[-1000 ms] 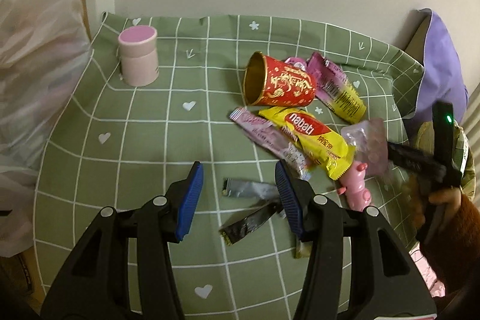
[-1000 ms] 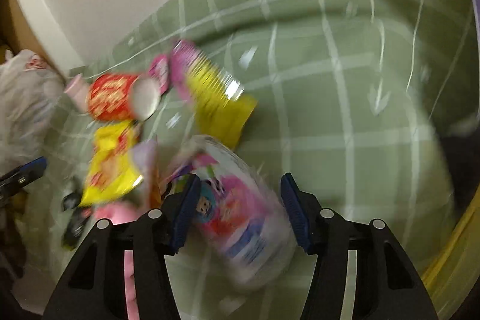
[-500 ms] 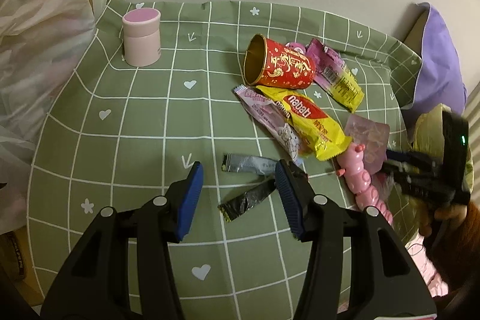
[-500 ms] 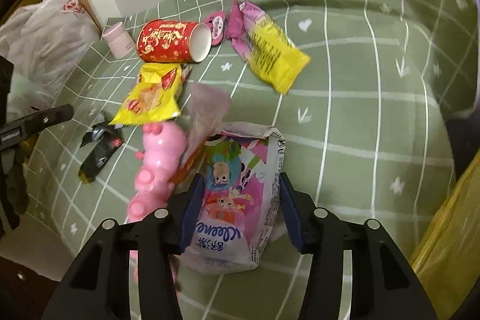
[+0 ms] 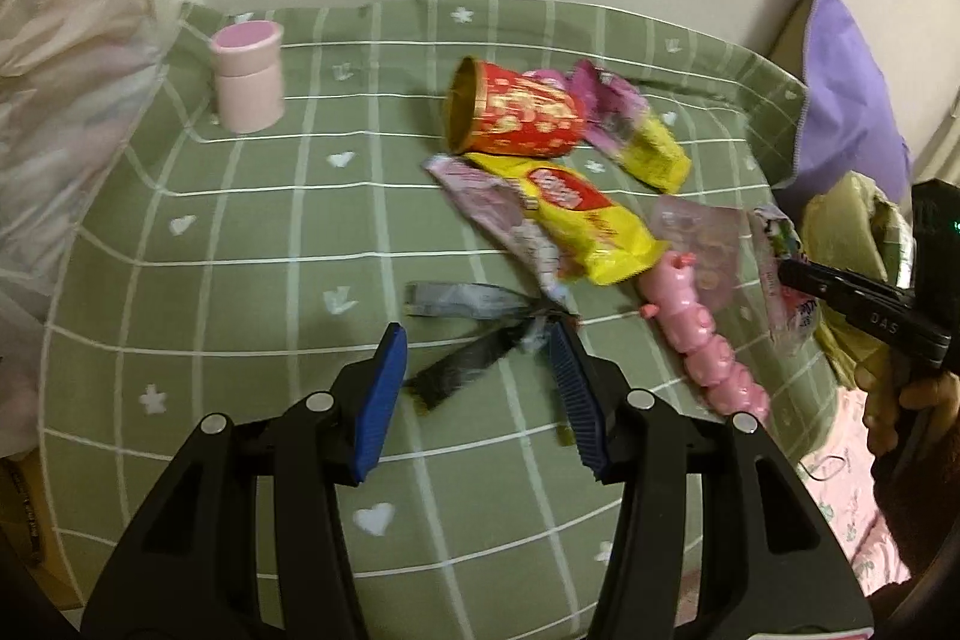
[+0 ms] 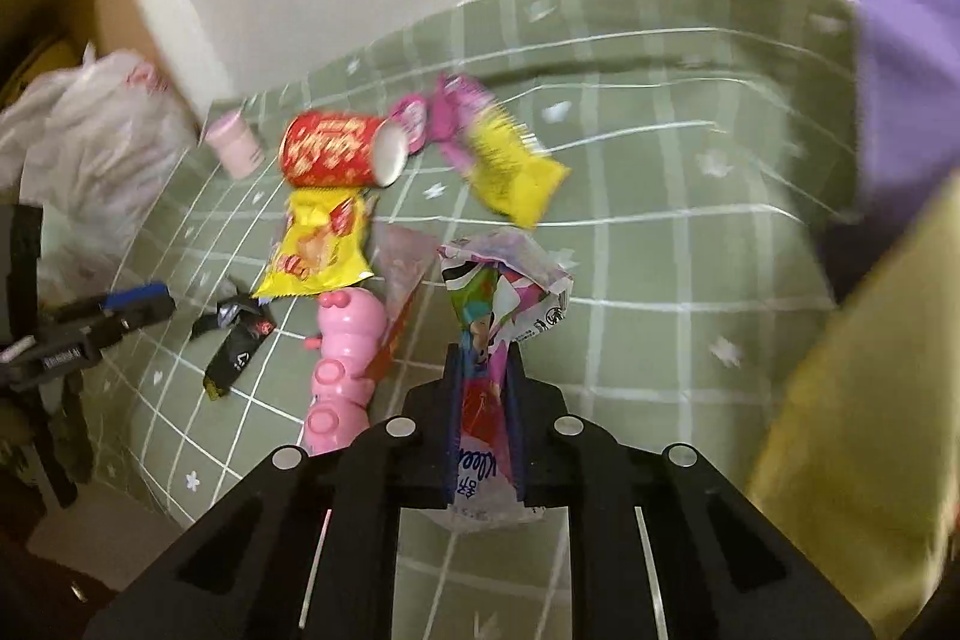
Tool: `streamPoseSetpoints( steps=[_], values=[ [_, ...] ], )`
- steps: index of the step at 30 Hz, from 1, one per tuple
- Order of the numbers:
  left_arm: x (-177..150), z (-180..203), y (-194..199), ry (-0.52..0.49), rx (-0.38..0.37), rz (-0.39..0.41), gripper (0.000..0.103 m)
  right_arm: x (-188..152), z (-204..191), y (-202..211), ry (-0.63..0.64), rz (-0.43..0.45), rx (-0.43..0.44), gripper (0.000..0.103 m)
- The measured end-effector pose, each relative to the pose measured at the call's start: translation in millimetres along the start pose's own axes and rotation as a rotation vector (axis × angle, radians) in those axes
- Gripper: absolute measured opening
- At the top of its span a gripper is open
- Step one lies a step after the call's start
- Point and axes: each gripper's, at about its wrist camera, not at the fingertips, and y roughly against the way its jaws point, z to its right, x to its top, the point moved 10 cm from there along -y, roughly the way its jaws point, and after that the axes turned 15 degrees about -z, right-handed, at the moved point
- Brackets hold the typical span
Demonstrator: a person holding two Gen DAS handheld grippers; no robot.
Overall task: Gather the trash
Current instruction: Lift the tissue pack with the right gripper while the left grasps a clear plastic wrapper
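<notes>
Trash here means snack wrappers and packets scattered on a green grid-patterned cloth (image 5: 240,244) covering a table. The right gripper (image 6: 485,370) is clamped tight on a crumpled, cartoon-printed plastic tissue packet (image 6: 498,280), which half a second ago lay flat between parted jaws. The packet now bunches up above the blue pads and appears lifted off the cloth. That suggests the first piece is secured and ready to carry to a bag; a yellowish bag (image 6: 858,370) fills the right edge of this view, though whether it is the target cannot be told.

Just left of the packet lie a pink plastic caterpillar-shaped toy (image 6: 345,370) and a translucent pink wrapper (image 6: 402,256). Farther out are a yellow snack bag (image 6: 318,244), a tipped red and gold paper cup (image 6: 336,148), a purple and yellow wrapper (image 6: 498,154) and a small pink round box (image 6: 234,145).

The left gripper (image 5: 477,370) hangs with jaws wide apart, holding nothing, over two dark foil strips (image 5: 462,340). Compared with a moment ago it sits nearer them, likely the next pickup.
</notes>
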Motion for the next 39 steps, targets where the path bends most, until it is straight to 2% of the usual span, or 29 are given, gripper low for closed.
streamPoseSetpoints(
  steps=[4, 9, 13, 16, 21, 24, 25, 27, 29, 33, 35, 39],
  values=[
    [11.4, 33.8, -0.6, -0.060, -0.064, 0.017, 0.047, -16.5, 12.3, 17.7, -0.069, 0.032, -0.028, 0.014],
    [30.8, 79.3, -11.6, -0.173, -0.081, 0.027, 0.047, -40.1, 15.4, 30.7, -0.083, 0.041, -0.043, 0.014],
    [57.6, 125.8, -25.5, -0.313, -0.147, 0.029, 0.047, -56.4, 17.3, 40.0, -0.072, 0.042, -0.052, 0.014],
    [82.4, 139.9, -43.0, -0.366, -0.139, 0.018, 0.047, -62.9, 20.4, 46.1, -0.074, 0.045, -0.053, 0.014],
    [101.6, 145.6, -79.2, -0.404, -0.155, -0.069, 0.047, -68.2, 27.4, 49.1, -0.082, 0.039, -0.066, 0.014],
    [97.4, 140.7, -100.2, -0.384, -0.178, -0.163, 0.047, -68.6, 31.7, 51.0, -0.096, 0.040, -0.076, 0.014],
    [93.2, 140.4, -102.2, -0.371, -0.200, -0.190, 0.043, -68.5, 32.3, 52.2, -0.099, 0.044, -0.077, 0.014],
    [86.1, 141.8, -101.4, -0.365, -0.233, -0.216, 0.019, -66.5, 34.1, 52.8, -0.105, 0.048, -0.080, 0.014],
    [80.7, 141.7, -97.2, -0.352, -0.237, -0.207, 0.011, -63.8, 35.0, 52.7, -0.115, 0.054, -0.080, 0.014],
    [75.9, 142.4, -82.1, -0.317, -0.226, -0.174, 0.005, -57.2, 31.2, 54.5, -0.115, 0.071, -0.074, 0.014],
    [77.9, 140.3, -63.3, -0.295, -0.218, -0.132, 0.001, -53.7, 28.4, 58.9, -0.109, 0.081, -0.078, 0.014],
    [87.7, 136.5, -21.2, -0.249, -0.213, -0.038, 0.001, -51.5, 24.4, 70.7, -0.104, 0.105, -0.087, 0.014]
  ],
)
